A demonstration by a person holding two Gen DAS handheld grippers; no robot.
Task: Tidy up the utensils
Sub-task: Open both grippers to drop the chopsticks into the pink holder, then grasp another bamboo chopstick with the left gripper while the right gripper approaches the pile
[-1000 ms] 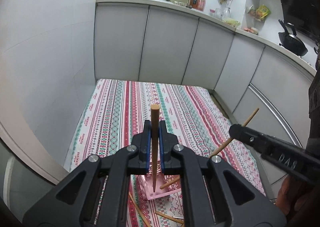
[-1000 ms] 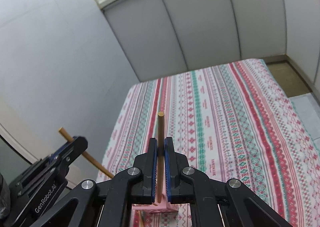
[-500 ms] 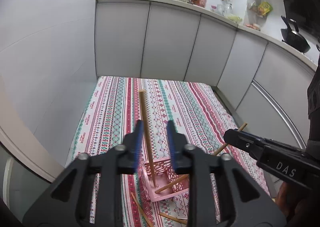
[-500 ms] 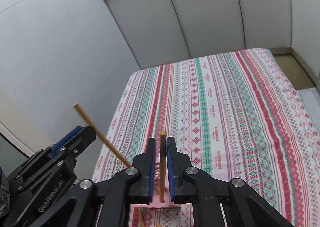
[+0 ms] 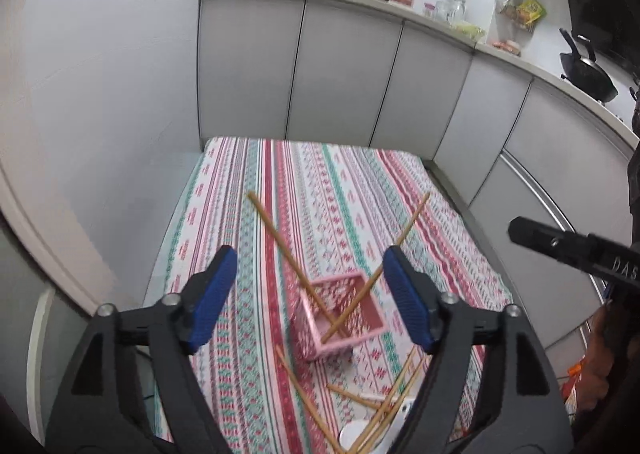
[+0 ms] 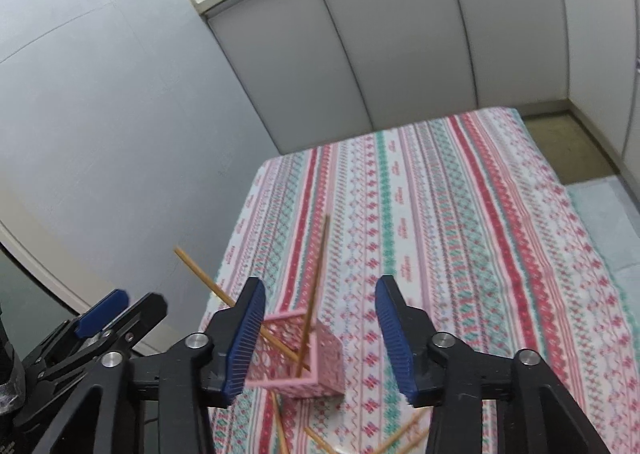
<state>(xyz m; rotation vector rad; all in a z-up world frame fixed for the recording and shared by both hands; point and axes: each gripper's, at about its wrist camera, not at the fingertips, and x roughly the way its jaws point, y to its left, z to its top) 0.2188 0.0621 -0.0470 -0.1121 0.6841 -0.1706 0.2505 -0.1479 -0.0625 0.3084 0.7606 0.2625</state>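
Note:
A pink lattice basket (image 5: 374, 328) stands on the striped tablecloth (image 5: 320, 174). Two wooden chopsticks stand in it, free of any grip: one (image 5: 280, 242) leans left and the other (image 5: 404, 232) leans right. My left gripper (image 5: 311, 258) hangs above and in front of the basket, its jaws opening and pressing on nothing. One finger of my right gripper (image 5: 552, 242) shows at the right. In the right wrist view, my right gripper (image 6: 320, 286) is opening over the basket (image 6: 316, 378), empty, with the chopsticks (image 6: 318, 274) beyond it. My left gripper (image 6: 142, 300) is at the lower left.
Several loose chopsticks (image 5: 380, 402) lie crossed on the cloth in front of the basket, beside a white dish (image 5: 352, 434). A wall runs along the table's left edge. Grey cabinets (image 5: 340, 74) stand behind and to the right, with floor (image 6: 560, 142) past the far right corner.
Both grippers have opened and let go of their chopsticks. The sticks have dropped into the pink basket and tipped outward. Both grippers have drawn back slightly.

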